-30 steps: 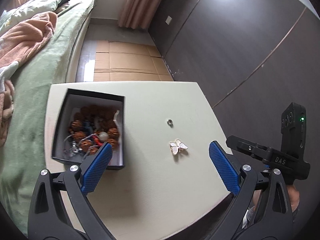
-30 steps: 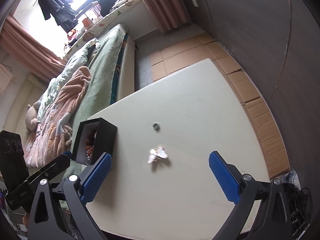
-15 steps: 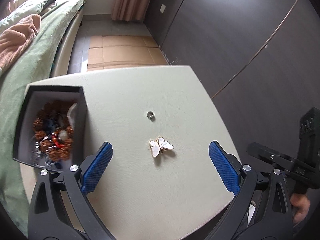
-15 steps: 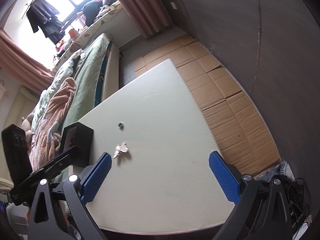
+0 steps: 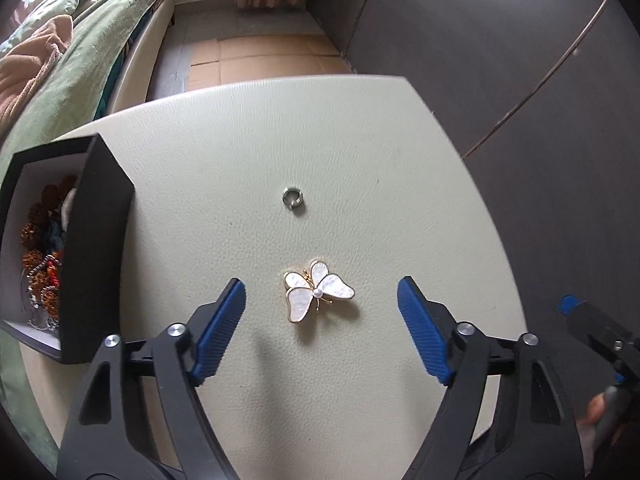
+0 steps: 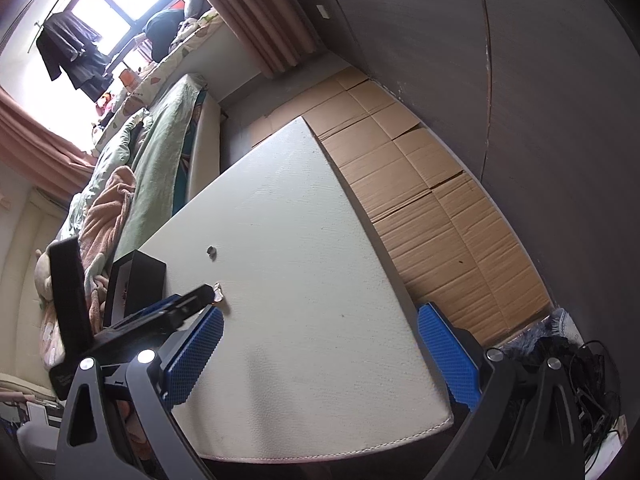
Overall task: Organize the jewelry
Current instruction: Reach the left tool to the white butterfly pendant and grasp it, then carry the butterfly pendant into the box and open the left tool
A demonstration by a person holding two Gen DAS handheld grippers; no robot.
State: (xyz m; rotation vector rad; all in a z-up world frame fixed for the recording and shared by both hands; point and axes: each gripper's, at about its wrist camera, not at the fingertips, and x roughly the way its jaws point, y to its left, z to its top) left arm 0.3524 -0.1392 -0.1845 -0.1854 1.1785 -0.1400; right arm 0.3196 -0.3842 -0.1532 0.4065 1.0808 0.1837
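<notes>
A white and gold butterfly brooch [image 5: 318, 295] lies flat on the cream table [image 5: 320, 120]. My left gripper [image 5: 321, 284] points down over it. Its jaws are closing with the brooch between them, and the blue pads [image 5: 222, 328] stand clear of it on both sides. A small silver ring [image 5: 292, 198] lies just beyond the brooch. At the left stands an open black box [image 5: 100, 240] holding brown beads and chains. My right gripper [image 6: 322, 312] hangs open over bare table near the front edge, with nothing between its fingers. In the right wrist view the brooch [image 6: 218, 294] is partly hidden behind the left gripper.
A bed [image 5: 92, 40] with a green cover and a pink blanket runs along the table's left side. Flattened cardboard [image 6: 420, 184] covers the floor beyond and to the right. A dark wall [image 5: 500, 60] stands on the right. Cables [image 6: 580, 360] lie by the table's near right corner.
My left gripper has moved right and down onto the brooch, and its jaws have narrowed. The box has slid to the left edge of its view. The right gripper has shifted toward the table's near right edge.
</notes>
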